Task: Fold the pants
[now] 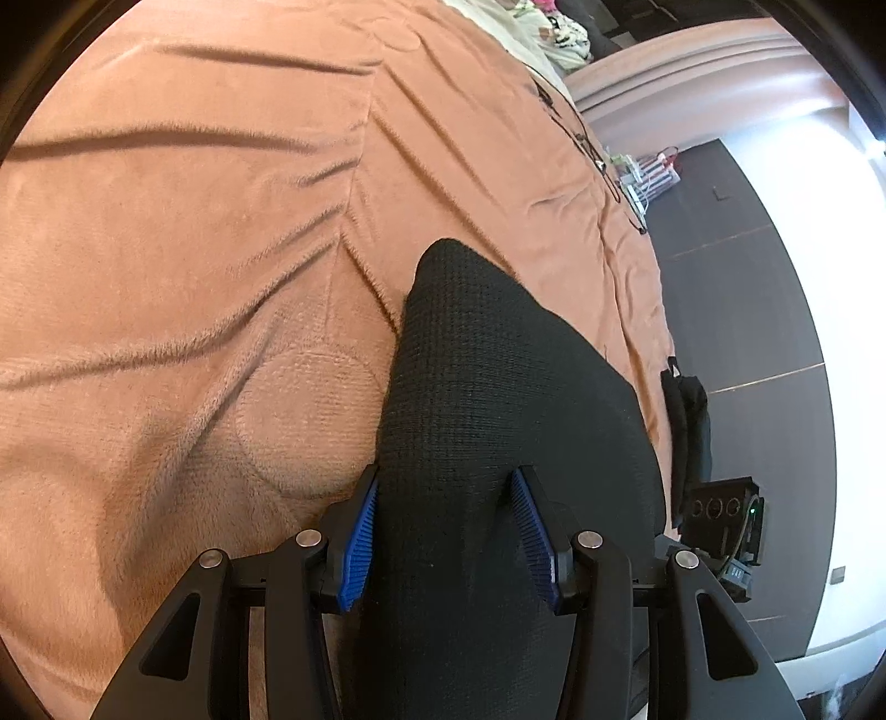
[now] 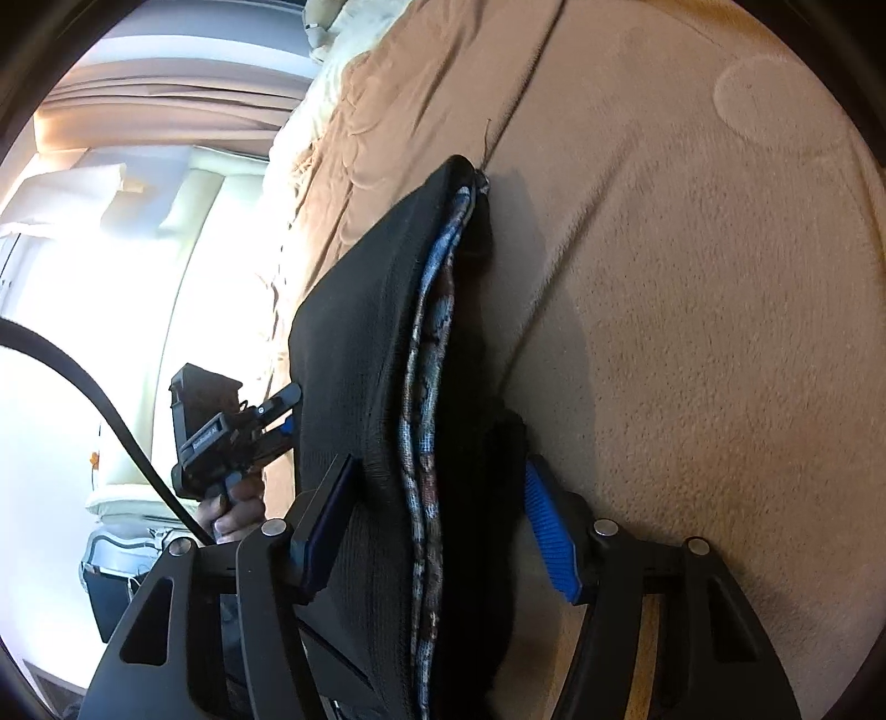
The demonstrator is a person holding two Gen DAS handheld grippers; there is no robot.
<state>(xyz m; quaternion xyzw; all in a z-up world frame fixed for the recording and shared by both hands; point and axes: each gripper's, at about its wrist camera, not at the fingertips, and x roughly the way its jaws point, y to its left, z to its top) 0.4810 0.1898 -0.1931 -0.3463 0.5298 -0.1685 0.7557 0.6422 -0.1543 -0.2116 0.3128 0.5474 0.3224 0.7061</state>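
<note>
Black knit pants [image 1: 470, 399] sat bunched between both grippers over a tan blanket [image 1: 166, 221]. Left gripper [image 1: 446, 531] clamped them; right gripper [image 2: 443, 509] pinched stacked layers mid-fold. Next, probably laying them flat.

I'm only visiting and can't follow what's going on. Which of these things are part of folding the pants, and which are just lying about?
Part of the job:
- black pants
- left tongs, closed on the pants
- right tongs, around the pants
- tan blanket, the surface under them

Just lying about:
- black cable on the blanket
- small dark cloth by the bed's edge
- pale bedding at the far end
</note>
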